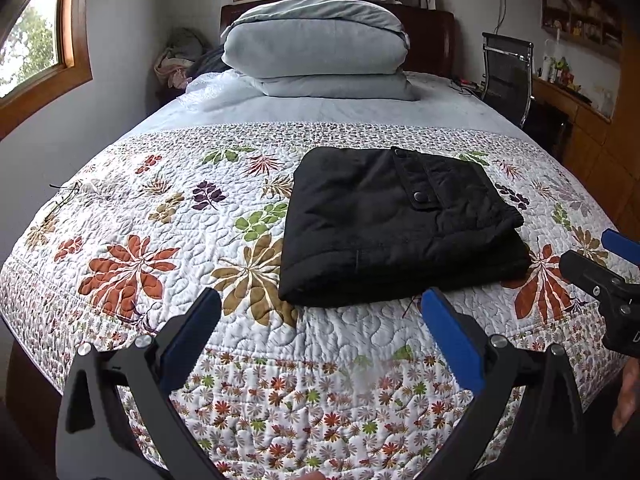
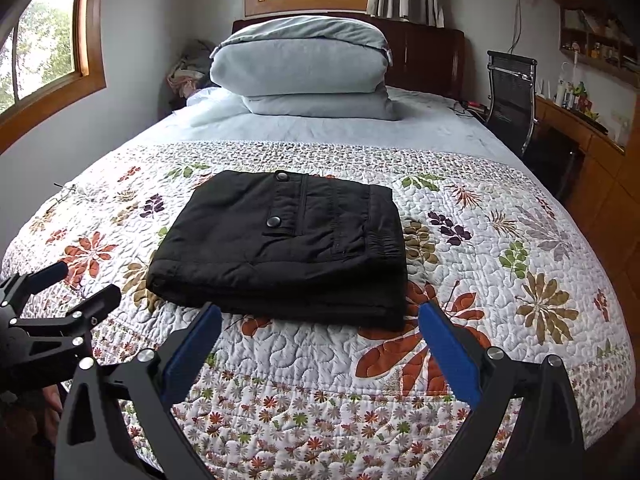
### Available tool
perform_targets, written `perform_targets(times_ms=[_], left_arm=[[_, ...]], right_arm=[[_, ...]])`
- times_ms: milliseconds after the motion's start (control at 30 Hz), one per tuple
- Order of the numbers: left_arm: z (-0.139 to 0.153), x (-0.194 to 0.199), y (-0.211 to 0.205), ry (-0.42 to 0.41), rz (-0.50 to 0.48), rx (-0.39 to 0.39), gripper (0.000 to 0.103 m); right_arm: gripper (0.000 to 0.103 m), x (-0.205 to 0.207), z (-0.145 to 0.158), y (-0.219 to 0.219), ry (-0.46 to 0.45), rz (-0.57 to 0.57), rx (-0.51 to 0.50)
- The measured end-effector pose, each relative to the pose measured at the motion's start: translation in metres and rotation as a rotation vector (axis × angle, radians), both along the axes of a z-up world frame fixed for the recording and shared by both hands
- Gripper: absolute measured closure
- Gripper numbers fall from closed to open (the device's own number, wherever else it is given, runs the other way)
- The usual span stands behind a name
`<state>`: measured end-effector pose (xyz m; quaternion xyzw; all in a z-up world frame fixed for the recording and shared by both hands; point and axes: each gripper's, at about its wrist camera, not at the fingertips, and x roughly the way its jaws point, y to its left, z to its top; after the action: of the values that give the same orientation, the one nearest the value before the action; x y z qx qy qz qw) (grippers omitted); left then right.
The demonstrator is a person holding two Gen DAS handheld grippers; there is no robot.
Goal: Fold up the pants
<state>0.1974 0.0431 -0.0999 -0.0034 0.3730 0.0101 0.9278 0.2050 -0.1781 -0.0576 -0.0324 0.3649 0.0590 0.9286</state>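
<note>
The black pants (image 1: 396,224) lie folded into a thick rectangle on the floral quilt (image 1: 160,248), snap-button pocket flap facing up; they also show in the right wrist view (image 2: 288,244). My left gripper (image 1: 320,304) is open and empty, hovering just short of the bundle's near edge. My right gripper (image 2: 320,316) is open and empty, also just short of the near edge. The right gripper shows at the right edge of the left wrist view (image 1: 596,256). The left gripper shows at the left edge of the right wrist view (image 2: 64,284), open.
A folded grey duvet and pillow (image 1: 316,48) are stacked at the headboard. A black chair (image 1: 508,76) and a wooden desk (image 1: 572,108) stand to the right of the bed. Windows are on the left and back walls. A clothes pile (image 1: 180,60) sits by the headboard's left.
</note>
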Motion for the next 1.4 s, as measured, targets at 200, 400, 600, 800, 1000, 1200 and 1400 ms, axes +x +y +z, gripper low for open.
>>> perform_targets(times_ms=[200,400,600,800,1000,1200,1400], left_arm=[[0.0,0.001,-0.001,0.001,-0.002,0.001,0.003],[0.0,0.001,-0.002,-0.002,-0.004,0.003,0.003],[0.001,0.0,-0.002,-0.006,-0.001,0.001,0.003],[0.002,-0.001,-0.001,-0.008,0.0,0.004,0.003],[0.003,0.0,-0.001,-0.01,-0.002,0.01,0.003],[0.003,-0.001,-0.003,-0.022,0.017,0.068,0.003],[0.004,0.003,0.012,0.0,0.062,-0.017,0.003]], right_arm=[[0.004,-0.001,0.002,-0.002,-0.005,0.0,0.004],[0.004,-0.001,0.005,-0.002,-0.012,0.001,0.006],[0.004,-0.001,0.005,-0.002,-0.013,0.0,0.004],[0.004,-0.001,0.004,-0.002,-0.013,-0.001,0.005],[0.004,-0.001,0.004,-0.002,-0.008,0.0,0.006],[0.004,0.0,0.002,-0.002,-0.009,0.0,0.002],[0.004,-0.001,0.002,-0.001,-0.017,-0.004,-0.009]])
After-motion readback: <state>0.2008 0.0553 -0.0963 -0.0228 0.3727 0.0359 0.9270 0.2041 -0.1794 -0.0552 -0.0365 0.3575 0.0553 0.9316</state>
